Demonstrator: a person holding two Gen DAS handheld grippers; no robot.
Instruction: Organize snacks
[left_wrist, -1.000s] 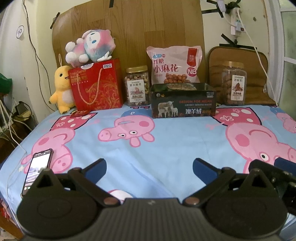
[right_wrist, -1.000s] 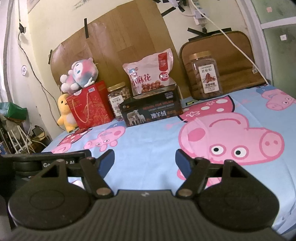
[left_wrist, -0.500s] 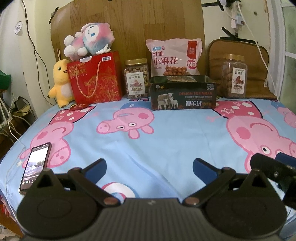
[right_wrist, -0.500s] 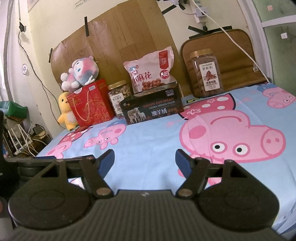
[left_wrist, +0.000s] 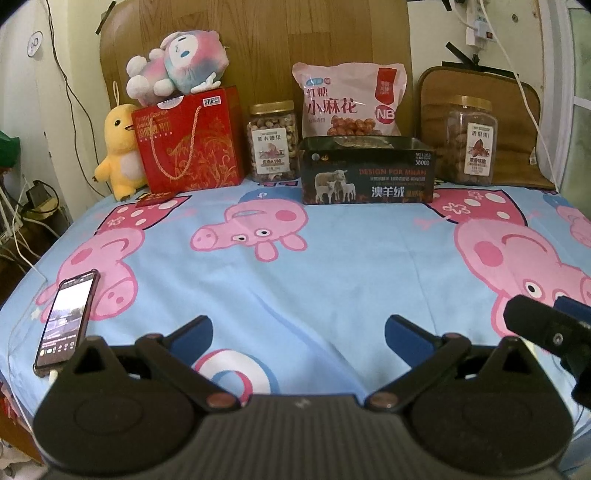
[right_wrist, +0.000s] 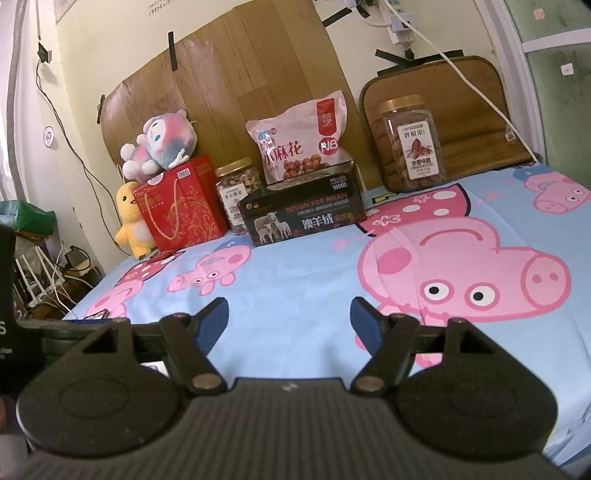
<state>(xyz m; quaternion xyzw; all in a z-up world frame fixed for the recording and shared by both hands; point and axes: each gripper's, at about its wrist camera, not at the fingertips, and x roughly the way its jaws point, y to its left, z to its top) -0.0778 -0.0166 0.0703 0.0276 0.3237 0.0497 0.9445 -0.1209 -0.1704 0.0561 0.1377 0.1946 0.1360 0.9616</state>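
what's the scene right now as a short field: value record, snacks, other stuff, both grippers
surface: pig-print sheet
snack row at back: nut jar, pink snack bag, pecan jar
box: dark open box in front of the bag
red gift bag: left of the nut jar, pink plush on top
yellow duck plush: left of the gift bag
phone: near left edge, screen lit
left gripper: open, empty, over the sheet
right gripper: open, empty, over the sheet
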